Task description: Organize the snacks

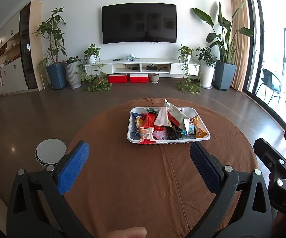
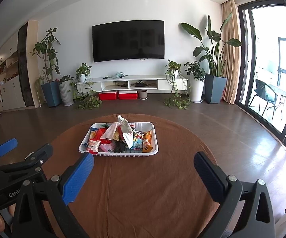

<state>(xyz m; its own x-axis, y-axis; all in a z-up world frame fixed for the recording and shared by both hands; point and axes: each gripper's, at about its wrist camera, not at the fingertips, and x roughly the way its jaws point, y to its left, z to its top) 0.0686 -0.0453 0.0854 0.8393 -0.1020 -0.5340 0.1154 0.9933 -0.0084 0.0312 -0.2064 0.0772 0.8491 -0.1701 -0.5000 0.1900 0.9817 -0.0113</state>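
Both tools (image 1: 140,158) (image 2: 143,169) gape wide, empty, short of the snack tray (image 1: 168,141).

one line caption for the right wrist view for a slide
Open right hand-held gripper hovers over the brown-clothed round table, facing a white tray piled with wrapped snacks.

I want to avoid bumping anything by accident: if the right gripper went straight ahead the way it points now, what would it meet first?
Probably the near rim of the white tray, piled with snack packets. The right gripper is open, with only bare brown tablecloth before the tray. Its height above the table is unclear.
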